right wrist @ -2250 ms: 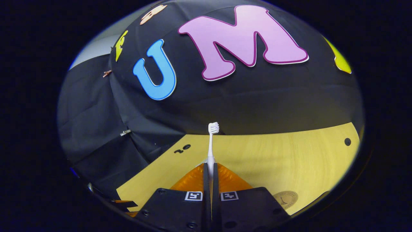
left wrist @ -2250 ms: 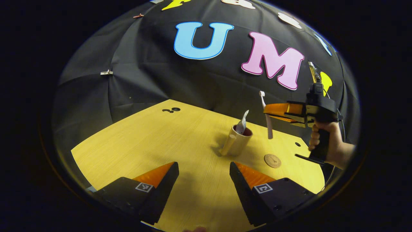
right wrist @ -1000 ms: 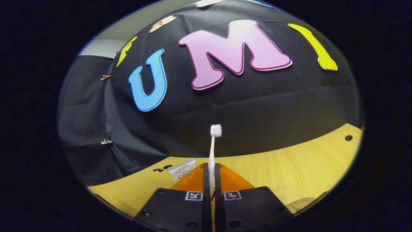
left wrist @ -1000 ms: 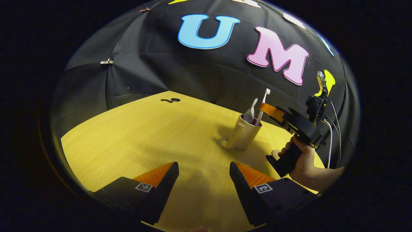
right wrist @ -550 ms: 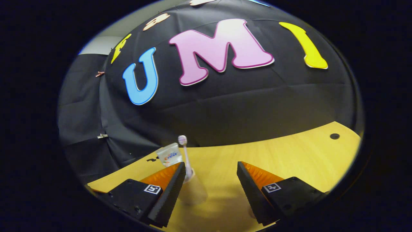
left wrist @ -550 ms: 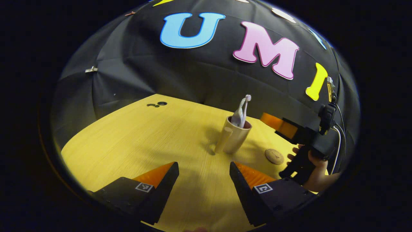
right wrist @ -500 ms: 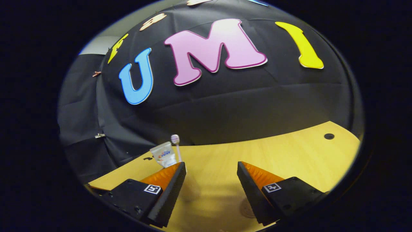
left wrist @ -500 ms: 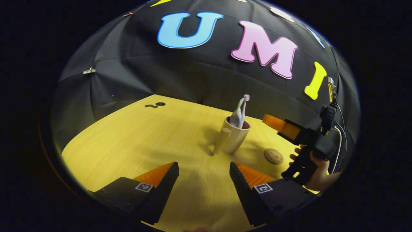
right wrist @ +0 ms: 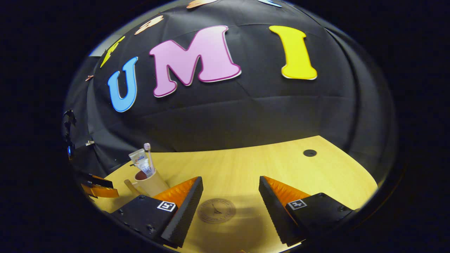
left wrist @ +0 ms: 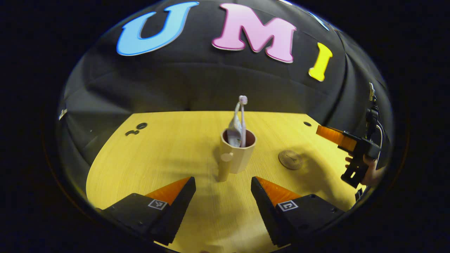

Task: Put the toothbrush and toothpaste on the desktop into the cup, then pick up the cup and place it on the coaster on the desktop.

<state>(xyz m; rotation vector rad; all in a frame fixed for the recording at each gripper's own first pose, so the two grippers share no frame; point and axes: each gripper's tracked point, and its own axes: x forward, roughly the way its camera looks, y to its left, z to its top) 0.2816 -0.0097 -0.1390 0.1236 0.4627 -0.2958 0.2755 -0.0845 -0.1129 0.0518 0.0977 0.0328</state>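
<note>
A beige cup (left wrist: 237,154) with a handle stands upright on the wooden desktop (left wrist: 165,151), just ahead of my open left gripper (left wrist: 223,184). A white toothbrush (left wrist: 242,116) and a toothpaste tube (left wrist: 233,129) stand inside the cup. The round brown coaster (left wrist: 290,159) lies to the cup's right. In the left gripper view my right gripper (left wrist: 337,137) hovers at the far right, held by a hand. In the right gripper view my right gripper (right wrist: 231,186) is open above the coaster (right wrist: 216,210), with the cup (right wrist: 149,184), toothbrush (right wrist: 148,154) and toothpaste (right wrist: 140,161) off to its left.
Small dark holes mark the desktop: a pair at the back left (left wrist: 137,128) and one at the back right (left wrist: 307,123). The left gripper's fingers (right wrist: 96,188) show at the left edge of the right gripper view. Black cloth walls close the desk's far side.
My right gripper opened, let go of the toothbrush into the cup, and drew back to the right above the coaster. My left gripper swung round to face the cup head-on.
</note>
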